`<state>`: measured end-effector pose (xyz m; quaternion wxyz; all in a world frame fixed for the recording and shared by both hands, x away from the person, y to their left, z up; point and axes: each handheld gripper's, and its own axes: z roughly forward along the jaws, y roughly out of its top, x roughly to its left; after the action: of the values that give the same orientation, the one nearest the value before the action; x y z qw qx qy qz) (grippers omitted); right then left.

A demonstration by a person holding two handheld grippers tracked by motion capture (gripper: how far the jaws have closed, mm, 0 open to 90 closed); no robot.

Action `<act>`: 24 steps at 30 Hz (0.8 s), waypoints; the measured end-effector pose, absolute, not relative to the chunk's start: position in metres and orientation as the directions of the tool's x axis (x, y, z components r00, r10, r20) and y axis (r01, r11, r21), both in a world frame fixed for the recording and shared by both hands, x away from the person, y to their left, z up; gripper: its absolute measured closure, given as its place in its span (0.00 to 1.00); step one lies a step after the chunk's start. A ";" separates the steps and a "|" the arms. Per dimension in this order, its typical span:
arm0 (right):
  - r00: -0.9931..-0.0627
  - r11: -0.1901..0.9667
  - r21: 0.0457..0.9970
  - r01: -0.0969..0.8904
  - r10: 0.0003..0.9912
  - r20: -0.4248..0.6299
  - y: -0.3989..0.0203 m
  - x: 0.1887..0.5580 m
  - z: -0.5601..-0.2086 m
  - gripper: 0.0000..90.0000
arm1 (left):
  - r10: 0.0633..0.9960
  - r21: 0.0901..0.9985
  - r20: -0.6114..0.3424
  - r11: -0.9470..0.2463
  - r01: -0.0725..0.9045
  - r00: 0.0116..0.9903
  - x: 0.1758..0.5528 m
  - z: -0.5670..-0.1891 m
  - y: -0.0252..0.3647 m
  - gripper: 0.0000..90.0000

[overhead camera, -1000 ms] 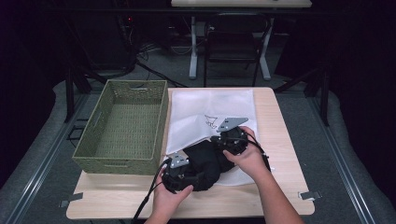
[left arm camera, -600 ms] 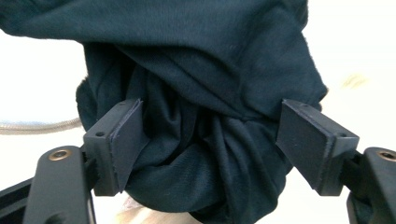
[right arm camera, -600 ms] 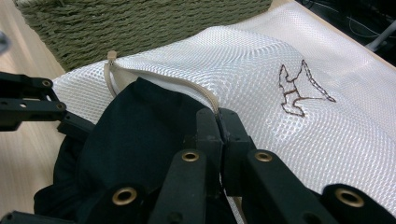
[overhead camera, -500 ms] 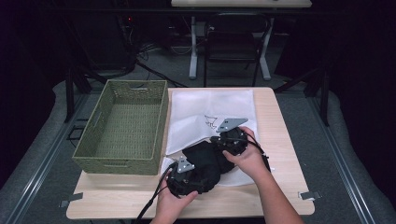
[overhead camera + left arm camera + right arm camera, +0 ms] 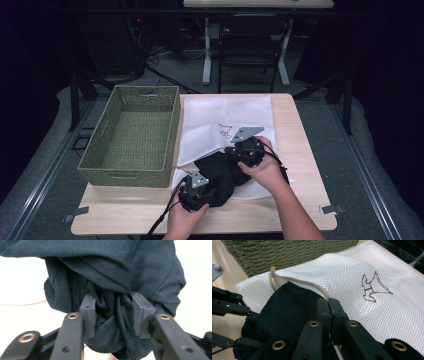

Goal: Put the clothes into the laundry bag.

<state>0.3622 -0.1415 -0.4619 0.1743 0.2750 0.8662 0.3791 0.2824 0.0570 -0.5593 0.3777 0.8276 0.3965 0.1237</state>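
Left gripper view showed the dark garment (image 5: 117, 277), bunched and creased, squeezed between the left gripper (image 5: 113, 312) jaws, which had just been closing. Lower centre of the high view, it lay at the white mesh bag (image 5: 225, 112) mouth; the right gripper (image 5: 329, 306) pinched the bag's zipper edge.

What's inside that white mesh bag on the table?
A dark garment sits partly inside the white mesh bag, at its zippered opening. The right tool pinches the bag's edge; the left tool grips the bunched cloth outside. How far the cloth reaches inside is hidden.
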 end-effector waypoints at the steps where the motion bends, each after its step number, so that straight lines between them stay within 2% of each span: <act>1: -0.791 0.563 0.752 0.341 0.605 -0.094 -0.141 0.362 -0.462 0.99 | 0.751 0.729 -0.090 -0.398 0.558 0.654 0.282 -0.559 0.057 0.72; 4: -0.793 0.567 0.750 0.339 0.602 -0.096 -0.141 0.362 -0.462 0.99 | 0.754 0.741 -0.089 -0.386 0.549 0.651 0.281 -0.558 0.056 0.80; 8: -0.793 0.565 0.752 0.340 0.602 -0.095 -0.141 0.361 -0.462 0.99 | 0.750 0.745 -0.108 -0.374 0.553 0.652 0.285 -0.557 0.055 0.83; 24: -0.801 0.564 0.752 0.341 0.594 -0.082 -0.140 0.360 -0.461 0.99 | 0.767 0.772 -0.123 -0.324 0.546 0.629 0.309 -0.545 0.049 0.86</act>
<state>0.3605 -0.1398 -0.4609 0.1653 0.2690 0.8688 0.3813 0.3086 0.0485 -0.5449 0.4128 0.8026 0.4091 0.1341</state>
